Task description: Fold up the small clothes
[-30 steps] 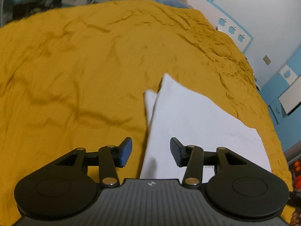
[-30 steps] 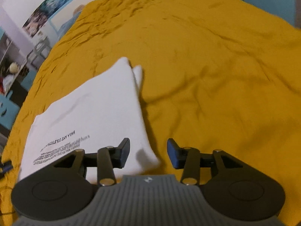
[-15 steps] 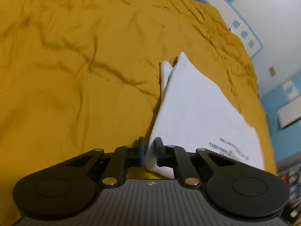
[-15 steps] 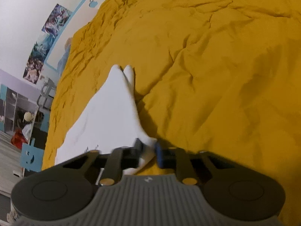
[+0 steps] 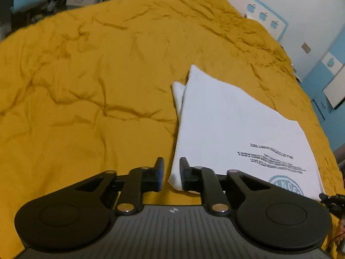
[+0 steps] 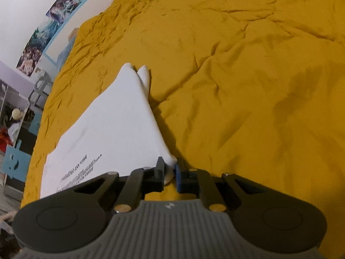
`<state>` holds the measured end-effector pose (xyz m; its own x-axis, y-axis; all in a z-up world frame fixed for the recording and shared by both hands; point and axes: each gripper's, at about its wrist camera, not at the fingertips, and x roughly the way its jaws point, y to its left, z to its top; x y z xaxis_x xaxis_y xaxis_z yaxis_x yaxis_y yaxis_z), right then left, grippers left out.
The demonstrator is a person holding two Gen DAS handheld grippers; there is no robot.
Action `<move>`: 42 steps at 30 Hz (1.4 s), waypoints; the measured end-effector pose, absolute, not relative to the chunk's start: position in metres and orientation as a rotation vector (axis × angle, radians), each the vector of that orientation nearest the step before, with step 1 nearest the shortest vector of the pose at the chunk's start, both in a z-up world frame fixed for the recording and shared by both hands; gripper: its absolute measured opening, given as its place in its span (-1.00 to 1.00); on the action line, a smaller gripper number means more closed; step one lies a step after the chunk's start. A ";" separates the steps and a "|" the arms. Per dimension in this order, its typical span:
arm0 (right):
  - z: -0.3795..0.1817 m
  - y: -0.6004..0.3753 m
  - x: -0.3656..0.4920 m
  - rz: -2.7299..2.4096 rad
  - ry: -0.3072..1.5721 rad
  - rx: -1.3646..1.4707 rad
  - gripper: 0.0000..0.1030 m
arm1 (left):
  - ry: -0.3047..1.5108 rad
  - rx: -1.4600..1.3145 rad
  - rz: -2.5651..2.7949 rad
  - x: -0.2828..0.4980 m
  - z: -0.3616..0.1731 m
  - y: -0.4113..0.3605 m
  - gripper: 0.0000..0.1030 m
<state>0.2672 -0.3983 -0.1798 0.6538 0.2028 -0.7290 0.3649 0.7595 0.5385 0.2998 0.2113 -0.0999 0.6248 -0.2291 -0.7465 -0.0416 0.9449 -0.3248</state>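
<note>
On yellow bedspread (image 5: 86,108), folded white shirt (image 5: 226,118), right gripper (image 6: 170,168) pinching its corner, left gripper (image 5: 171,168) just reopened, corner loose between.

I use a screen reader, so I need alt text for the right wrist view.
The right gripper pinches the near corner of a folded white T-shirt lying on a wrinkled mustard-yellow bedspread. Black printed text shows on the shirt's near left part, and posters hang on the wall beyond the bed.

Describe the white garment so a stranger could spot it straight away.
A wrinkled mustard-yellow bedspread fills the view. On it lies the white garment, folded flat into a rough rectangle, one sleeve tip peeking out at its far corner. It is the only white thing on the yellow, with lines of black print and a round teal emblem near one edge.
</note>
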 end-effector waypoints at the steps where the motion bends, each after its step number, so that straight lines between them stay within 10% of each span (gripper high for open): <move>1: -0.179 -0.398 0.268 -0.098 0.878 0.707 -0.92 | 0.897 -0.299 -0.113 0.298 -0.093 0.212 -0.63; 8: -0.181 -0.395 0.271 -0.088 0.888 0.666 -0.92 | 0.885 -0.077 -0.105 0.289 -0.028 0.222 -0.20; 14: -0.183 -0.394 0.272 -0.088 0.892 0.655 -0.92 | 0.926 -0.302 -0.178 0.299 -0.081 0.222 0.16; 25: -0.181 -0.389 0.278 -0.083 0.912 0.600 -0.91 | 0.893 -0.995 -0.118 0.292 -0.183 0.228 0.15; 27: -0.182 -0.389 0.278 -0.085 0.911 0.602 -0.91 | 0.885 -1.035 -0.123 0.293 -0.185 0.225 -0.10; 29: -0.184 -0.389 0.278 -0.086 0.909 0.603 -0.91 | 0.859 -0.988 -0.097 0.293 -0.177 0.223 -0.71; 42: -0.190 -0.387 0.269 -0.142 0.879 0.571 -1.00 | 0.889 -0.413 0.032 0.297 -0.168 0.184 -0.60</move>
<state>0.2690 -0.3868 -0.1903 0.6391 0.1115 -0.7610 0.3455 0.8424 0.4135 0.2971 0.1838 -0.1682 0.6347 -0.1424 -0.7595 -0.1966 0.9208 -0.3369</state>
